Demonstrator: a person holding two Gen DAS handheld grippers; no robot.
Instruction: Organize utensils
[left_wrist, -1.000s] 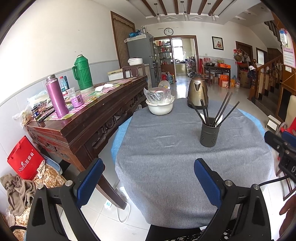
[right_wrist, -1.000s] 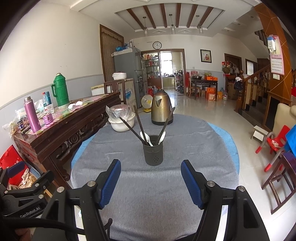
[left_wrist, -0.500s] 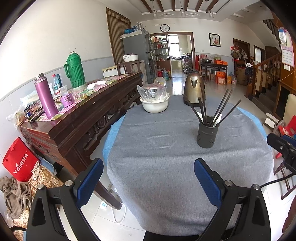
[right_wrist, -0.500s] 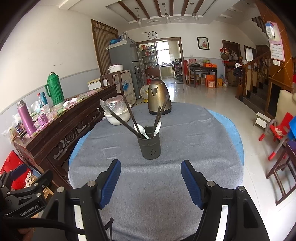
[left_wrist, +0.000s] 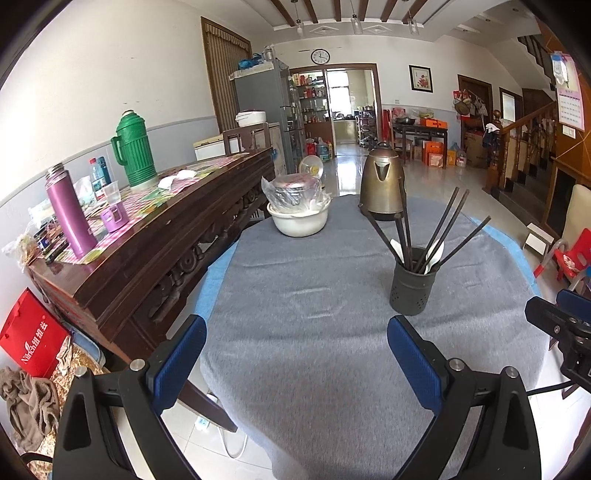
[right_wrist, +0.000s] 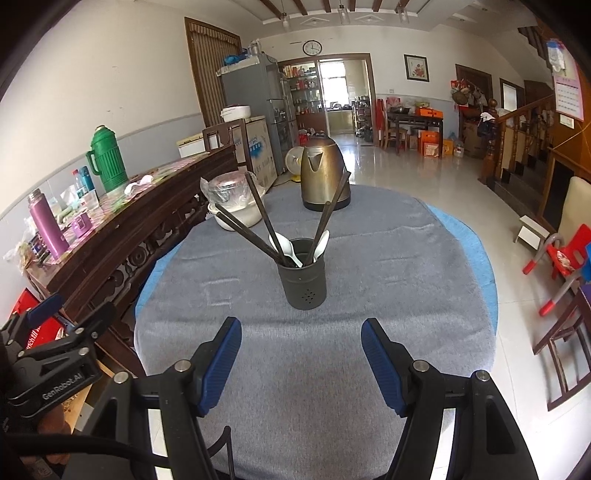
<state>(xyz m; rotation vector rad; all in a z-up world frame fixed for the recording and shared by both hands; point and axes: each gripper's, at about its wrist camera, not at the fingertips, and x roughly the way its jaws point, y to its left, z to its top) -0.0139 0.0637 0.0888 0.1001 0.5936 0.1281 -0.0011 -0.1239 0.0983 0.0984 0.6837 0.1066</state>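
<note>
Standing upright mid-table (right_wrist: 369, 332), the holder (right_wrist: 303, 280) carried chopsticks (right_wrist: 260, 206) and spoons (right_wrist: 282, 245). Both grippers, left (left_wrist: 295, 363) and right (right_wrist: 301, 363), hovered near, jaws apart, empty. Stage undetermined: sorting finished or pending.

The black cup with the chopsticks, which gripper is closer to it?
The right gripper. The utensil holder sits straight ahead of it, centred between its open fingers. The left gripper is off to the holder's left, also open.
</note>
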